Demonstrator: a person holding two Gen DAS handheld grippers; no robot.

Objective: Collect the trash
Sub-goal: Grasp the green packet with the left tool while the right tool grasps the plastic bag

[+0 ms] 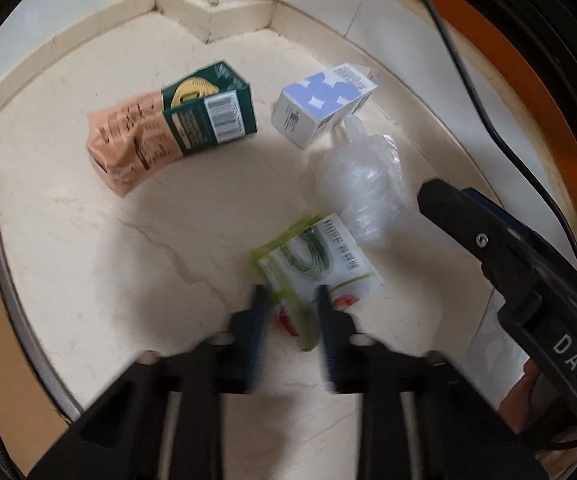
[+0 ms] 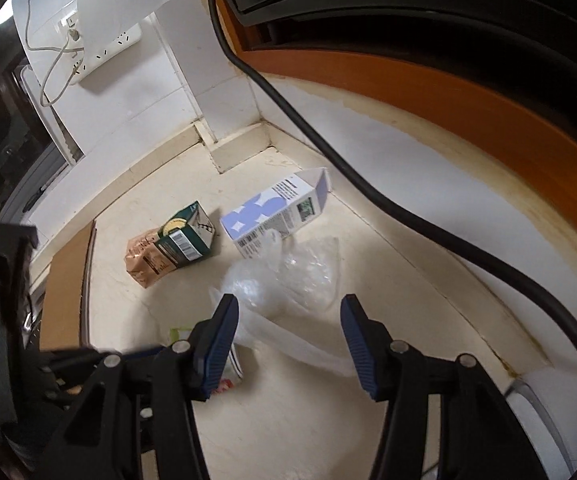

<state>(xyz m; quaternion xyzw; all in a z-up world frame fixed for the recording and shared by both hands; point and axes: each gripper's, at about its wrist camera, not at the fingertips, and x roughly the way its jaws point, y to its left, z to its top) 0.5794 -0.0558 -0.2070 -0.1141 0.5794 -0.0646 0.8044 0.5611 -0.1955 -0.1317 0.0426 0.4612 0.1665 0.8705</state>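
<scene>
I'm at the pickup step of the trash collection. My left gripper point(image 1: 290, 300) is down over the green packet point(image 1: 320, 264), and its blue fingers point(image 1: 258, 312) sit narrow on either side of the packet's near edge. They are blurred, so I judge them to be pinching it but can't confirm firm contact. My right gripper point(image 2: 288, 320) hangs with its jaws apart, nothing pressed between them; the clear bag point(image 2: 284, 276) lies just ahead of its tips, partly between them.

The rest of the trash lies on the pale counter point(image 1: 108, 260): the brown pouch point(image 1: 128, 148) with the green carton point(image 1: 212, 112) touching its end, and the white-and-blue carton point(image 1: 320, 104) further right, near the corner of the wall, with the clear bag just beside it.

Next, as I judge it, I need to check the left grip holds, then lift the packet clear. The right jaws should settle lower onto the bag and close on a gathered fold, since thin film will slip out easily. The black cable point(image 2: 328, 152) runs close by on the right, so I'd keep clear of it.

I see no bin in either view, so where the trash goes is unknown to me. The packet's near end is hidden behind the left fingers, and the right view shows only a sliver of it.
</scene>
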